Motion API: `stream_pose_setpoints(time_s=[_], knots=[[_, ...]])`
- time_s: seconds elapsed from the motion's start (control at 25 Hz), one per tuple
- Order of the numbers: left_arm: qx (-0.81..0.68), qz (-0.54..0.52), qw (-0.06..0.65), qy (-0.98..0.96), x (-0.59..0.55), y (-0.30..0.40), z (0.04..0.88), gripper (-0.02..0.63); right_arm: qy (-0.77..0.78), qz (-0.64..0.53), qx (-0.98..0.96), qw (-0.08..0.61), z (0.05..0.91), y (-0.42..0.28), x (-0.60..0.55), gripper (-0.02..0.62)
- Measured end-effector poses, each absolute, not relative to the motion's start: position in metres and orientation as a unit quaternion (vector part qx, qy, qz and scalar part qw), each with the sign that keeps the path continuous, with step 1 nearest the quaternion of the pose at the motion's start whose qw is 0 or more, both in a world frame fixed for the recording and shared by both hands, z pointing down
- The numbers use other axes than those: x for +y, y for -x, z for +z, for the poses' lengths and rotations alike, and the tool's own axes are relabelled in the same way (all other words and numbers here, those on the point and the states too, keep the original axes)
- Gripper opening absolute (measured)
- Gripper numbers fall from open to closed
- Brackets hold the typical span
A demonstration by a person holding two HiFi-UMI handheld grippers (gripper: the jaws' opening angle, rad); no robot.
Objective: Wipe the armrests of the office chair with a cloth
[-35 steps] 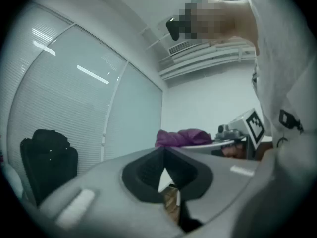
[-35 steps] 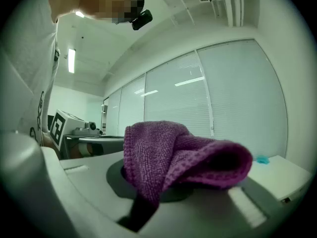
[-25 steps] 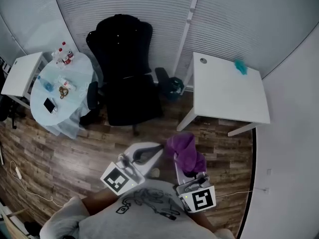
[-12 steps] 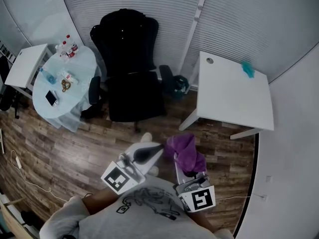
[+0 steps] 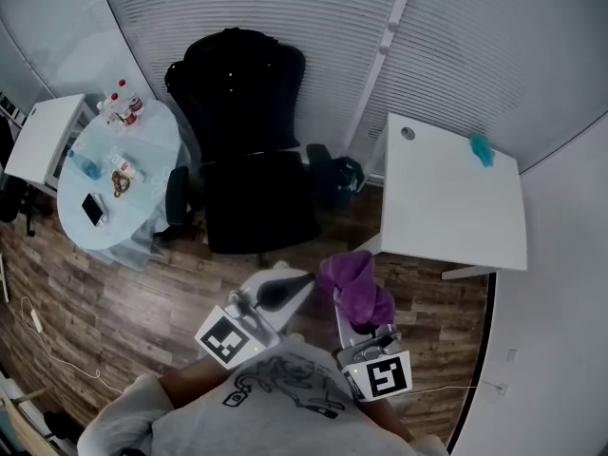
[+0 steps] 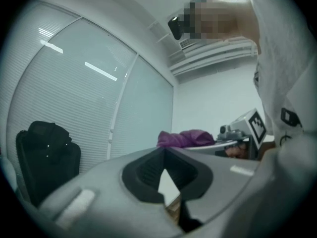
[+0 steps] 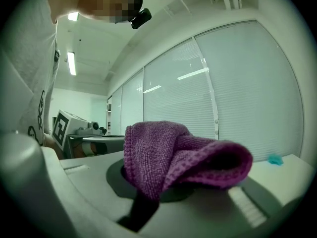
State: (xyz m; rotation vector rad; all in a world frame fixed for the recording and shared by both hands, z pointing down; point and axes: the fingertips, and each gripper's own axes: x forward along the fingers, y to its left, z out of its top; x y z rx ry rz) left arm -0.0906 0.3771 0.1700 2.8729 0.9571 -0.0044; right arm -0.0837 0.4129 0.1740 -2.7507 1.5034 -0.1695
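The right gripper [image 5: 350,310] has its fingers clamped on the purple cloth [image 7: 173,157]. The left gripper [image 5: 285,291] has its fingers closed on nothing. The office chair [image 5: 252,160] stands well apart ahead. Approach one armrest [image 5: 318,164] squarely, lay the loose fold flat and press lightly. The wood floor [image 5: 142,293] carries a white desk [image 5: 456,198] to the right, and blinds run behind.

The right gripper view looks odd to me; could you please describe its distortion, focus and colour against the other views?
Right gripper view: fisheye with dark corners, a green cast, cloth sharp. Left gripper view: same fisheye, bluer, near parts soft. Head view: the blinds bow outward; the chair is a nearly featureless black.
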Motion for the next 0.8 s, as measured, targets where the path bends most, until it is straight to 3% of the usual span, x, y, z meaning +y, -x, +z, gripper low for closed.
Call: stream_pose_setpoints(time_s=[0.8], knots=[[0.322, -0.004, 0.064, -0.944, 0.225, -0.129, 0.169, 0.002, 0.883, -0.043, 0.467, -0.009, 0.162, -0.139, 0.261, 0.034]])
